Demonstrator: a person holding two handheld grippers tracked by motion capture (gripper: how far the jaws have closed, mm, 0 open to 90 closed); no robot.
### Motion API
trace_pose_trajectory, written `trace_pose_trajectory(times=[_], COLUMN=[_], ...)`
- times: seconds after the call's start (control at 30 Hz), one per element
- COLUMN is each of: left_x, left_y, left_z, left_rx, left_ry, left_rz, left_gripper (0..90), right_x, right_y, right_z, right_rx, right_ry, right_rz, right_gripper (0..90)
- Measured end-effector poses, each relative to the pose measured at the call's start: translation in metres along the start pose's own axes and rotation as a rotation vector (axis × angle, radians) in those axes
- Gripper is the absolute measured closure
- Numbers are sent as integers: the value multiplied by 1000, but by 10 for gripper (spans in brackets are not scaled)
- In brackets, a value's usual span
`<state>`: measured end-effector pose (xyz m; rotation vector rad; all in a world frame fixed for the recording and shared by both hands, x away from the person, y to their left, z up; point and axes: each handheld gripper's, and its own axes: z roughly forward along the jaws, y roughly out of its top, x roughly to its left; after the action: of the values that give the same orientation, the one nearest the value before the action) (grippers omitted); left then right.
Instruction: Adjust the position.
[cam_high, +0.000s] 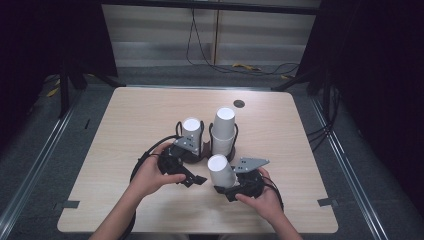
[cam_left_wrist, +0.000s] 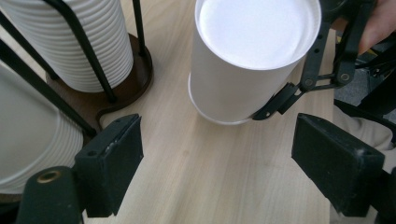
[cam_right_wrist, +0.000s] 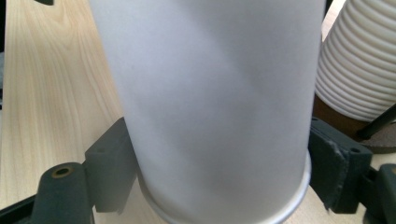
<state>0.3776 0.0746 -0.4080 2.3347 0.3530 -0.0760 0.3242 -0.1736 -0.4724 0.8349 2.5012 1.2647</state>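
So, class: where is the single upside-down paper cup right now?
In the high view the paper cup sits near the table's front edge, right of centre, gripped by the right gripper, just in front of the two racked cup stacks.

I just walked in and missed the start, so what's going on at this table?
A person works at a wooden table with a gripper in each hand. The right gripper is shut on a single white paper cup, held upside down near the table. The left gripper is open with nothing between its jaws, facing that cup. Behind them, two stacks of cups stand in a wire rack.
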Motion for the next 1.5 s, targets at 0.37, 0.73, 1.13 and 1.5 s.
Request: trace_pose_trajectory(times=[0.37, 0.73, 1.13, 1.5], left_x=[2, 2, 0, -5], left_y=[-13, -21, -25, -20], left_z=[4, 12, 11, 13], left_rx=[14, -4, -4, -13], left_ry=[17, 19, 50, 32], left_rz=[-4, -16, -3, 14], left_gripper=[166, 164, 164, 162], right_x=[-3, -2, 0, 5], right_y=[2, 2, 4, 8], right_z=[-3, -6, -1, 1], right_rx=[39, 100, 125, 161], right_ry=[-8, -18, -11, -3], right_rz=[-25, -70, -93, -126], right_gripper=[204, 204, 204, 204])
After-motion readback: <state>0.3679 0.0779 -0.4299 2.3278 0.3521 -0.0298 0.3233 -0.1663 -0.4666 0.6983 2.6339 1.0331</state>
